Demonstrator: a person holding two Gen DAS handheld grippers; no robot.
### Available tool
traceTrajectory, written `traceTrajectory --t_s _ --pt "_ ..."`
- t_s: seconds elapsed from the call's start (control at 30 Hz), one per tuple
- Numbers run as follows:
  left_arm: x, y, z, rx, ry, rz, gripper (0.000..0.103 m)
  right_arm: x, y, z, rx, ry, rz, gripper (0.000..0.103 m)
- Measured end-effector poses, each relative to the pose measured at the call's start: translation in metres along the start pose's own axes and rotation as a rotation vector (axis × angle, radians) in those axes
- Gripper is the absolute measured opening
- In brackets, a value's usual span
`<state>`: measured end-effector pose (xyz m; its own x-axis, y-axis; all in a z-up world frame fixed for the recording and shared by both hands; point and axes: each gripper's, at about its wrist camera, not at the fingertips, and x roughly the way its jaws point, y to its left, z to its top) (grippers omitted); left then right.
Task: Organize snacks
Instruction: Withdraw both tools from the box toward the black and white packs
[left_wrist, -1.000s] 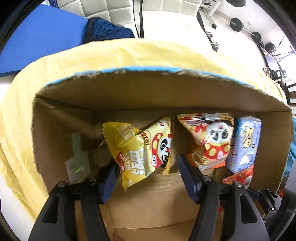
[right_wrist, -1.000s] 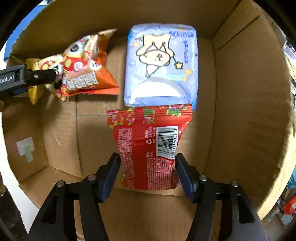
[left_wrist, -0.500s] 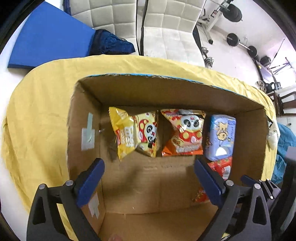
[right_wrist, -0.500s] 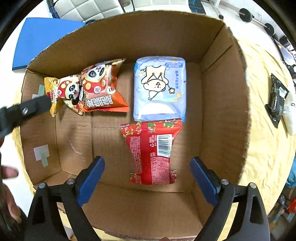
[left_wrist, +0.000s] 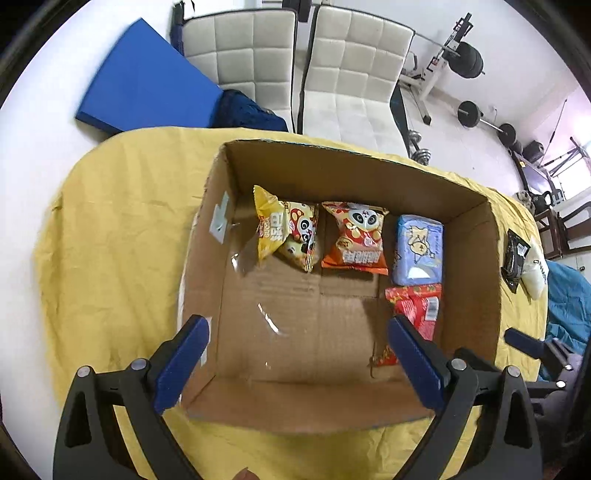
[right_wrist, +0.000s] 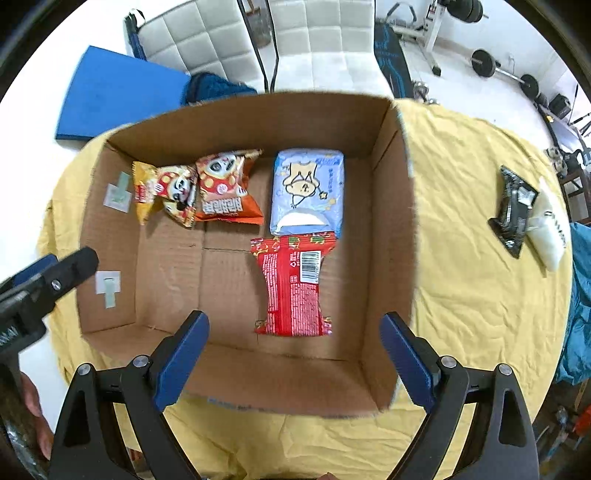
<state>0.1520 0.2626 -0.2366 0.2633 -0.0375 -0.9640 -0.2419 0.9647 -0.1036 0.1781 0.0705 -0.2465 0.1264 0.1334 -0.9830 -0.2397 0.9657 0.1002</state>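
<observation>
An open cardboard box (left_wrist: 476, 258) (right_wrist: 388, 229) stands on a yellow cloth. Inside lie a yellow panda snack bag (left_wrist: 284, 230) (right_wrist: 166, 190), an orange panda bag (left_wrist: 356, 240) (right_wrist: 227, 188), a pale blue packet (left_wrist: 419, 249) (right_wrist: 308, 192) and a red packet (left_wrist: 417, 310) (right_wrist: 293, 288). My left gripper (left_wrist: 297, 343) hangs open above the box's near left part, holding nothing. My right gripper (right_wrist: 293, 343) hangs open above the near wall, just short of the red packet, also holding nothing.
A black packet (right_wrist: 511, 208) (left_wrist: 515, 254) and a white pouch (right_wrist: 550, 236) lie on the yellow cloth (right_wrist: 472, 280) right of the box. Beyond the table are white chairs (left_wrist: 354, 81), a blue mat (left_wrist: 144, 88) and weights (left_wrist: 469, 59). A hand (right_wrist: 35, 413) shows at lower left.
Both grippers opened wide and rose up out of the box. The left let go of the yellow panda bag and the right let go of the red packet; both now lie in the box.
</observation>
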Motion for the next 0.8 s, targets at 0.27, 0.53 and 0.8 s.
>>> traceTrajectory --t_s 0.27,0.53,0.8 --pt "-0.042 -0.019 -0.029 0.016 -0.061 0.016 0.100 -0.054 -0.009 -0.022 -0.023 -0.071 0.024 0.096" --pt "-0.075 -0.042 -0.037 0.024 -0.111 0.025 0.100 -0.085 -0.029 -0.033 -0.017 -0.104 0.070 0.096" --pt "-0.087 -0.096 -0.035 0.055 -0.135 0.003 0.100 -0.103 -0.104 -0.036 0.084 -0.117 0.083 0.096"
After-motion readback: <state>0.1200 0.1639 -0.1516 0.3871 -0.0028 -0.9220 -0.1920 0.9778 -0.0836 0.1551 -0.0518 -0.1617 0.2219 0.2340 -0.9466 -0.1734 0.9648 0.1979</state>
